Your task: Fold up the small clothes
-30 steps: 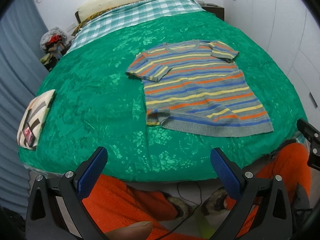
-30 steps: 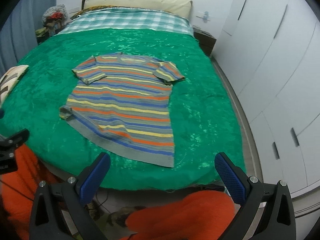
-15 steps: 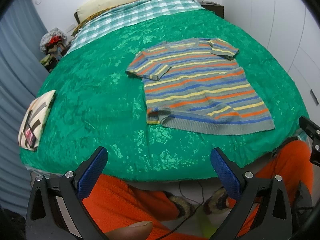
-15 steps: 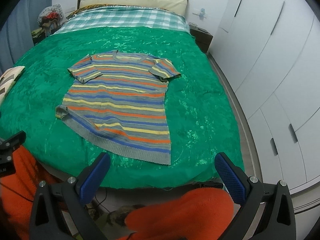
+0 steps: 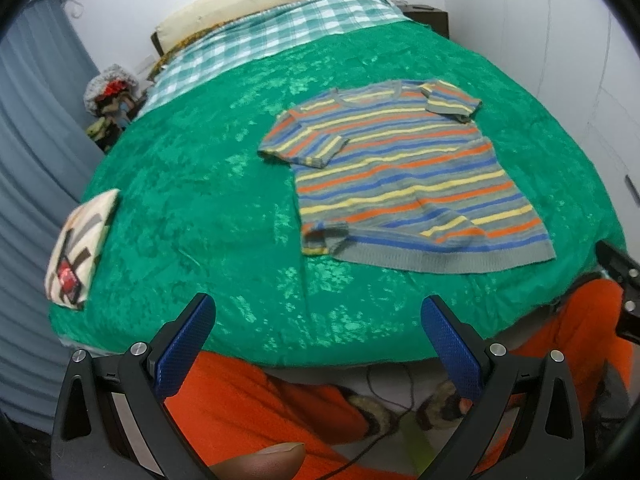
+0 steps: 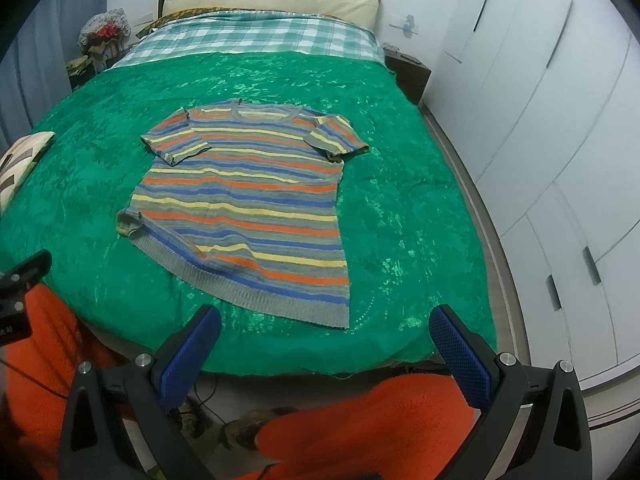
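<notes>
The grey knitted short-sleeved top with orange, yellow and blue stripes [image 5: 404, 176] lies flat on the green bedspread [image 5: 192, 216] — soft, light, floppy — best pinched at hem corners by both tools, left [image 5: 316, 344] and right [image 6: 326, 354], now spread wide and empty.
</notes>
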`<state>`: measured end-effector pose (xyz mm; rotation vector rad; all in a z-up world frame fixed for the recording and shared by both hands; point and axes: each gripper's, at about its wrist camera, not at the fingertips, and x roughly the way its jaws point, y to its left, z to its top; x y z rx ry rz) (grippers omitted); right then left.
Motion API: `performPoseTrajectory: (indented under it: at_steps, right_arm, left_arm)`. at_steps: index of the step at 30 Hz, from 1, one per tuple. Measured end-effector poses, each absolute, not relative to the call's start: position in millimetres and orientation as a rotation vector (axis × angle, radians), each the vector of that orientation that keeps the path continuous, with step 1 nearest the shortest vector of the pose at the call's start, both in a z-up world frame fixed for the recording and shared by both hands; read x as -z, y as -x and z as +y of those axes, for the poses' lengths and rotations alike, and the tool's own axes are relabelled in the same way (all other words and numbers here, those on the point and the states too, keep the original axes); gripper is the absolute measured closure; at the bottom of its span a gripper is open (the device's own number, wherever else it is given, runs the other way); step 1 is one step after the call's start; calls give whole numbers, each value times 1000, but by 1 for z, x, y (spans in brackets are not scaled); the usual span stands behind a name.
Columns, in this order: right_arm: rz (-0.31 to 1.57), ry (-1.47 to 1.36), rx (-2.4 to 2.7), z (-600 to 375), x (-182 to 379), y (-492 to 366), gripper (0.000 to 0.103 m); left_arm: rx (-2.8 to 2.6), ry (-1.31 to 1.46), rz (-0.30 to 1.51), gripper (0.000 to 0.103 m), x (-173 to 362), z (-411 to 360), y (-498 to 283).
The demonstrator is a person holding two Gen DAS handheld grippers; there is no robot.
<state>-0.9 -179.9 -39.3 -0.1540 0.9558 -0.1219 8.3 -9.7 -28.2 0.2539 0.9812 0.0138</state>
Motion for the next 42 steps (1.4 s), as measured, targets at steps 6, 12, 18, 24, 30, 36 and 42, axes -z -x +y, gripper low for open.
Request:
performPoseTrajectory:
  at_steps: [6, 12, 18, 24, 30, 36, 42]
  right_arm:
    - [963, 160, 117, -178, 40, 1, 0]
    - [915, 124, 56, -178, 42, 0, 0]
    - [969, 68, -337, -149, 105, -43, 0]
    - [999, 164, -638, -61, 155, -110, 12]
    - [1060, 65, -545, -14, 200, -176, 39]
    - [1055, 78, -798, -7, 189, -147, 97]
    - [1160, 105, -958, -29, 196, -73, 78]
  left_arm:
    - [24, -245, 997, 0, 30, -16, -9]
    - [-20, -232, 1053, 0, 53, 8, -18]
    - [-225, -97, 1203, 1, 102, 96, -19]
    - [-266, 55, 1204, 1, 106, 127, 1]
    - [-243, 107, 1193, 1, 106, 121, 5]
    - [-263, 147, 1165, 1, 115, 143, 8]
    - [-90, 327, 1167, 1, 150, 148, -26]
